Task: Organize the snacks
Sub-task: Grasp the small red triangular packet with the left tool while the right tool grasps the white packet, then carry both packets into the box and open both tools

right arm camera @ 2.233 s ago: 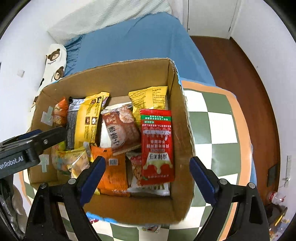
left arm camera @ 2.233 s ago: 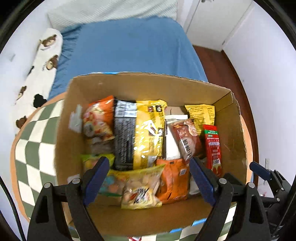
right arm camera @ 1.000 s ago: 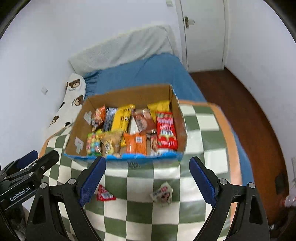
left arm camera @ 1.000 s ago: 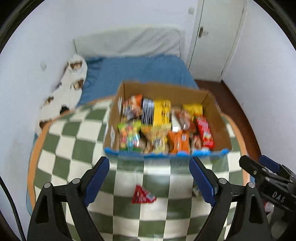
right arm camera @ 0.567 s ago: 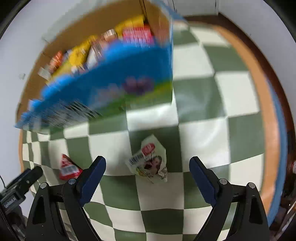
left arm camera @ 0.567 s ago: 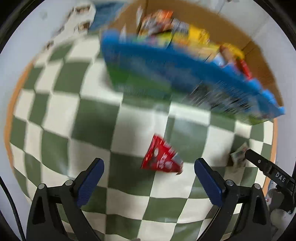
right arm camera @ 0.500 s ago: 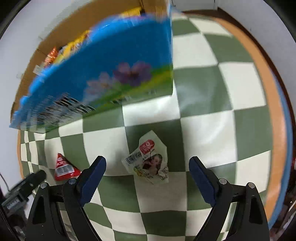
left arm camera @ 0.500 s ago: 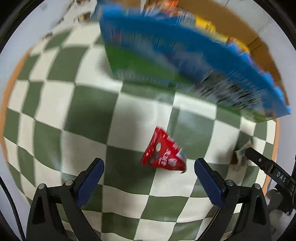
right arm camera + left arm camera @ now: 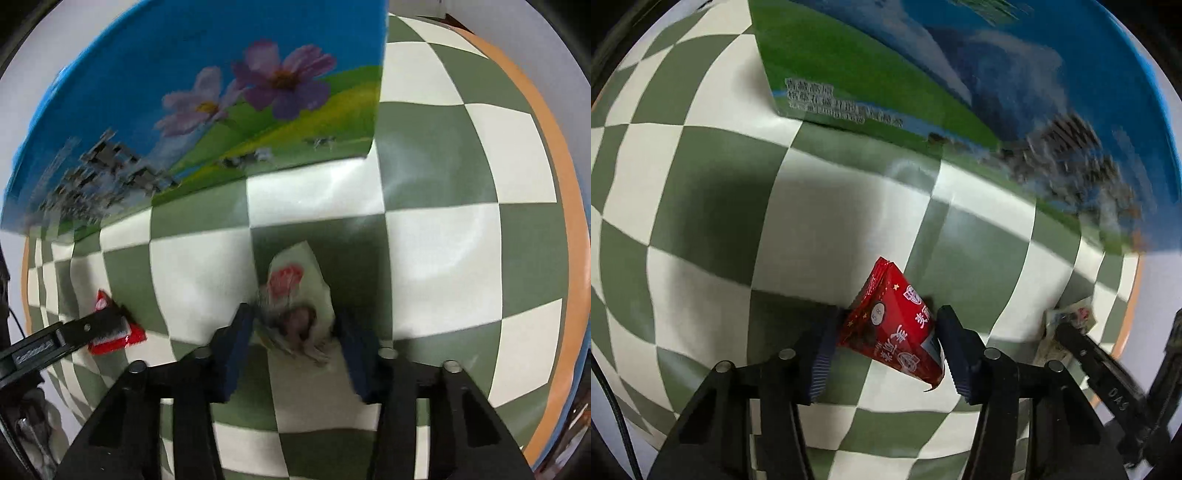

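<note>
Left gripper (image 9: 886, 343) down-pointing, clamping red packet (image 9: 894, 332) — right alike

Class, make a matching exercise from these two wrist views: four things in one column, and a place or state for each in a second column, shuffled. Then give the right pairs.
Things
1. red packet
2. pale packet
3. box
4. cloth

Places or states
A. green and white checks, under everything
B. between the left gripper's fingers
C. printed with purple flowers, behind both packets
D. between the right gripper's fingers

Pairs: 1-B, 2-D, 3-C, 4-A
</note>
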Demonstrator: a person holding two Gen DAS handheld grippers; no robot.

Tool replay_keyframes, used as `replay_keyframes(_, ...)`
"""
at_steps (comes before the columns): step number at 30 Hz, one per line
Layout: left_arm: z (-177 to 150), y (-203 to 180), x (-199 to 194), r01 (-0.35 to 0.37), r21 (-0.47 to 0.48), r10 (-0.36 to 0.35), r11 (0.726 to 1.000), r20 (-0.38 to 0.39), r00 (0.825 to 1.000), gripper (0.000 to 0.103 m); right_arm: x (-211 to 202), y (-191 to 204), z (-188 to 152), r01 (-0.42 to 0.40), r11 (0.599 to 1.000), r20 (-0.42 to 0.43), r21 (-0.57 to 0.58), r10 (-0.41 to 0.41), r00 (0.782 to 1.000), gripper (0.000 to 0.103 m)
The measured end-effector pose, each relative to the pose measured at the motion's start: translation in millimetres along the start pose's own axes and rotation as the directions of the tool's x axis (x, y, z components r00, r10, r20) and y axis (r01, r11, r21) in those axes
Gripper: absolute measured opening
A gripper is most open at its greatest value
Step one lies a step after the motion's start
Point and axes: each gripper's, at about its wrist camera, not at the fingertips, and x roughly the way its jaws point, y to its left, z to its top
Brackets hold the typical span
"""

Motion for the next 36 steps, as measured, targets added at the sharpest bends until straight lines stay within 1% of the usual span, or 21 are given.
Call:
replay_keyframes(4,-40,-5,4,-0.027,0.066,0.029,0.997,-0.030,0.999,0.050,4,2,-22,-0.010,0.999,-0.027,-0.034,0.009,1.000,0.041)
replay_keyframes(6,-60,-6,9,-0.040,0.095,0.045,0.995,-0.048,0.998,0.050,8,1,-37,-0.022,0.999,-0.052,-0.044,0.019,0.998,0.041)
replay_keyframes(8,-72,-6,15,-0.045,0.107,0.052,0.993,-0.062,0.997,0.050,10,-1,-49,-0.035,0.998,-0.069,-0.046,0.032,0.997,0.041)
replay_keyframes(9,-75,-5,18,-0.045,0.106,0.052,0.993,-0.065,0.997,0.052,12,-2,-54,-0.039,0.998,-0.074,-0.044,0.036,0.997,0.041)
replay_keyframes(10,-77,-4,22,-0.041,0.102,0.048,0.994,-0.069,0.996,0.053,12,-4,-56,-0.044,0.998,-0.074,-0.037,0.041,0.996,0.041)
replay_keyframes(11,-77,-3,24,-0.038,0.099,0.045,0.994,-0.070,0.996,0.053,13,-7,-58,-0.055,0.998,-0.068,-0.019,0.054,0.996,0.042)
replay_keyframes(12,-76,-2,26,-0.035,0.095,0.042,0.995,-0.074,0.996,0.054,15,-10,-57,-0.064,0.998,-0.069,-0.001,0.064,0.996,0.045)
replay_keyframes(13,-75,-1,28,-0.034,0.091,0.042,0.995,-0.081,0.996,0.055,18,-13,-58,-0.068,0.998,-0.073,0.017,0.069,0.995,0.051)
replay_keyframes(14,-74,-1,30,-0.036,0.091,0.043,0.995,-0.083,0.996,0.055,19,-18,-56,-0.075,0.996,-0.073,0.041,0.078,0.994,0.053)
replay_keyframes(15,-73,-1,31,-0.040,0.093,0.047,0.995,-0.083,0.995,0.056,20,-19,-54,-0.077,0.996,-0.066,0.050,0.081,0.995,0.057)
replay_keyframes(17,-73,-2,34,-0.054,0.099,0.063,0.994,-0.085,0.994,0.055,18,-17,-45,-0.063,0.996,-0.047,0.057,0.065,0.997,0.060)
replay_keyframes(19,-74,-4,36,-0.062,0.101,0.070,0.993,-0.081,0.994,0.055,22,-12,-40,-0.060,0.996,-0.046,0.062,0.063,0.997,0.063)
replay_keyframes(21,-76,-8,38,-0.068,0.103,0.076,0.992,-0.077,0.994,0.056,26,-10,-36,-0.051,0.997,-0.045,0.064,0.054,0.998,0.063)
replay_keyframes(23,-79,-12,40,-0.074,0.106,0.082,0.992,-0.075,0.994,0.056,32,-1,-24,-0.037,0.997,-0.046,0.061,0.040,0.998,0.063)
replay_keyframes(25,-82,-18,40,-0.074,0.105,0.082,0.992,-0.077,0.994,0.056,35,-1,-21,-0.019,0.999,-0.054,0.051,0.022,0.998,0.063)
replay_keyframes(28,-79,-22,38,-0.065,0.092,0.071,0.994,-0.073,0.995,0.055,44,14,-25,0.001,1.000,-0.056,0.022,0.000,0.998,0.063)
replay_keyframes(29,-76,-18,37,-0.065,0.089,0.072,0.994,-0.071,0.995,0.053,49,25,-27,-0.002,1.000,-0.059,0.022,0.003,0.998,0.063)
replay_keyframes(30,-69,-10,35,-0.065,0.088,0.071,0.994,-0.070,0.995,0.052,50,29,-32,-0.007,1.000,-0.062,0.026,0.009,0.998,0.063)
replay_keyframes(32,-70,-8,32,-0.059,0.080,0.065,0.995,-0.066,0.996,0.048,53,29,-38,-0.022,0.999,-0.081,0.050,0.026,0.996,0.064)
replay_keyframes(34,-70,-4,29,-0.038,0.061,0.042,0.997,-0.067,0.997,0.047,49,19,-40,-0.035,0.997,-0.094,0.065,0.041,0.995,0.070)
replay_keyframes(36,-70,0,27,-0.013,0.045,0.017,0.999,-0.077,0.997,0.047,48,12,-40,-0.042,0.996,-0.100,0.075,0.049,0.994,0.070)
